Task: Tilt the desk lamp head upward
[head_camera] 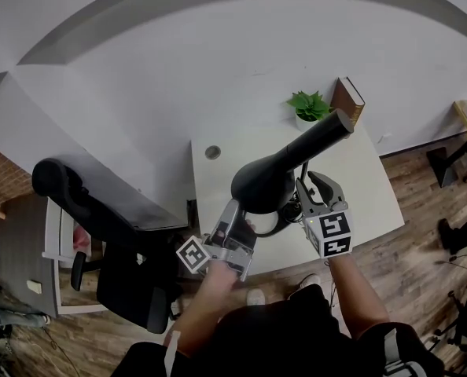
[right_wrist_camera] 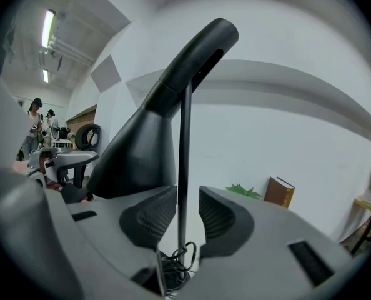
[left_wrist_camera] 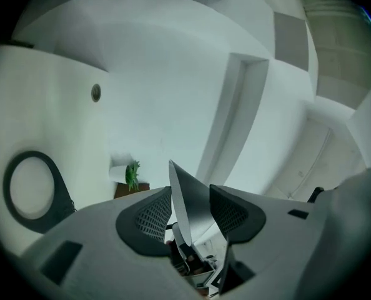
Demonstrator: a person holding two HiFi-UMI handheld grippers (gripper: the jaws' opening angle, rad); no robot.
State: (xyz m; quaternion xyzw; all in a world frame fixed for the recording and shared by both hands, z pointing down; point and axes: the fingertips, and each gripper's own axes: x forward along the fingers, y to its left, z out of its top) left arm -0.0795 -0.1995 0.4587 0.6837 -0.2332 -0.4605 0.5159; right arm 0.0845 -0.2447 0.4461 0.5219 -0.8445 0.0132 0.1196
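**Item: desk lamp, mid-adjustment.**

- **Location.** The lamp stood on the white worktop [head_camera: 359, 179], in front of a potted plant [head_camera: 308, 107] and a book [head_camera: 348, 100].
- **Lamp head [head_camera: 257, 185].** Black and cone-shaped. Its long axis ran from the wide mouth nearest the person to the narrow end out toward the book. In the right gripper view it slanted low-left to high-right across the upright stem [right_wrist_camera: 184, 136].
- **Left gripper [left_wrist_camera: 190, 208].** The nearer one, directly at the mouth. Its jaws were set fairly wide and appeared closed on the thin rim wall.
- **Right gripper [right_wrist_camera: 187, 214].** Half open around the stem, below the head. A gap showed on one side, so it was judged loose rather than clamped.
- **Note.** Any further upward tilt was judged to fall to the left gripper, which would lift the mouth about the stem joint.
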